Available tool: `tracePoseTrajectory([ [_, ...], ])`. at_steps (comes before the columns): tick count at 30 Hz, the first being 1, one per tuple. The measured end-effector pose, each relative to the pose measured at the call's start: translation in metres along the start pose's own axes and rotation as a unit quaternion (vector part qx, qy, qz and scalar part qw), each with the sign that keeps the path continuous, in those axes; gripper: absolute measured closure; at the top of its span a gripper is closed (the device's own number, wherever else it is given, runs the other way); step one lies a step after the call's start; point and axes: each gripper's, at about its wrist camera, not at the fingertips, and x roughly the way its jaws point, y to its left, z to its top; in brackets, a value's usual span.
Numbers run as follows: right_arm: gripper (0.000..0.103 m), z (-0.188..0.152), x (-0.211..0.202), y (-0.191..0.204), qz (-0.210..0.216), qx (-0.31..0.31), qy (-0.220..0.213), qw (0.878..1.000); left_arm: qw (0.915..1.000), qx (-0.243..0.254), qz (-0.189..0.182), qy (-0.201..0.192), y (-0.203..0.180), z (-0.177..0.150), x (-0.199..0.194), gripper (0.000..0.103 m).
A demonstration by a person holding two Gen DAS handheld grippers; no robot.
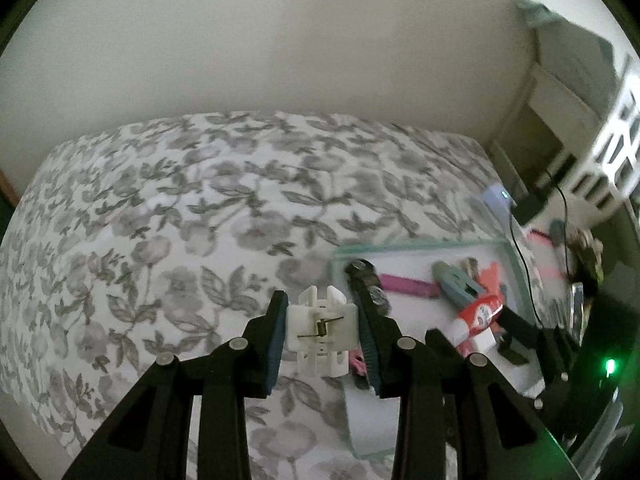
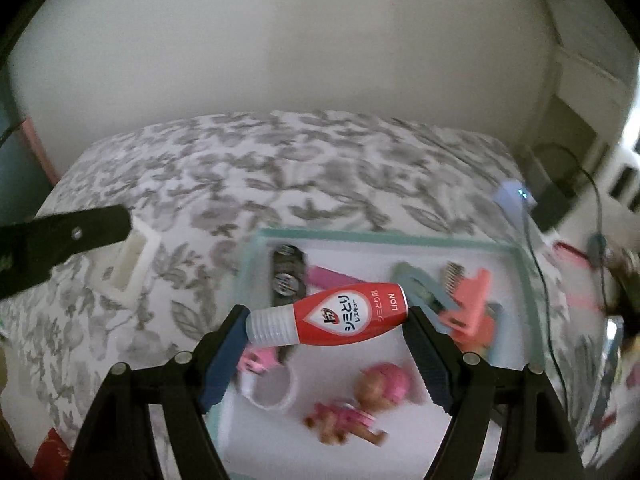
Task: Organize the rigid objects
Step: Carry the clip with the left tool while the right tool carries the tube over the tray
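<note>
1. Nearest to us, our left gripper (image 1: 322, 330) is clamped on a white plastic clip (image 1: 321, 326), its pads pressing both sides, held above the floral bedspread (image 1: 160, 208) just left of the tray's edge.
2. Our right gripper (image 2: 326, 322) is closed end to end on a red stain-remover bottle (image 2: 332, 316), white cap against the left pad and base against the right, hanging over the tray (image 2: 524, 268).
3. We judge both items lifted and in transit, so the sorting is under way rather than finished; where either is meant to go, the pictures do not tell us.
4. Below the bottle, still in the tray, lie a small doll in pink (image 2: 356, 408) and a white ring-shaped piece (image 2: 272, 392) beside something pink we cannot identify.
5. Further in, a dark strip with round discs (image 2: 288, 272), a pink stick (image 2: 332, 276), a grey-blue clip (image 2: 424, 288) and a coral clip (image 2: 472, 300) remain; we judge most of the work is left.
6. The far side is blurred: a small white device with a blue light (image 2: 516, 196) and dark cables (image 2: 544, 280) sit past the tray, and the clutter at the right edge is unreadable.
7. Our gripper arms hide the tray's near corners, and no destination container is recognisable.
</note>
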Motion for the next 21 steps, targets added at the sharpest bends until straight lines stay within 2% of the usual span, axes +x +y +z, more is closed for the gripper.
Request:
tracePoseTrajectory([
  [6,0.023,-0.014,0.004,-0.038,-0.022,0.065,0.031,0.997,0.9989,0.033,-0.022,0.023,-0.032,-0.016,0.006,0.067],
  [11,0.022,-0.025,0.008,-0.068,-0.038,0.123,0.053,0.990,0.9970,0.055,-0.035,0.042,-0.052,-0.023,0.016,0.067],
  [16,0.022,-0.030,0.016,-0.081,-0.051,0.149,0.071,0.985,0.9945,0.072,-0.046,0.061,-0.066,-0.028,0.029,0.067],
  [21,0.022,-0.033,0.023,-0.088,-0.052,0.159,0.083,0.982,0.9934,0.083,-0.041,0.069,-0.072,-0.031,0.038,0.067],
])
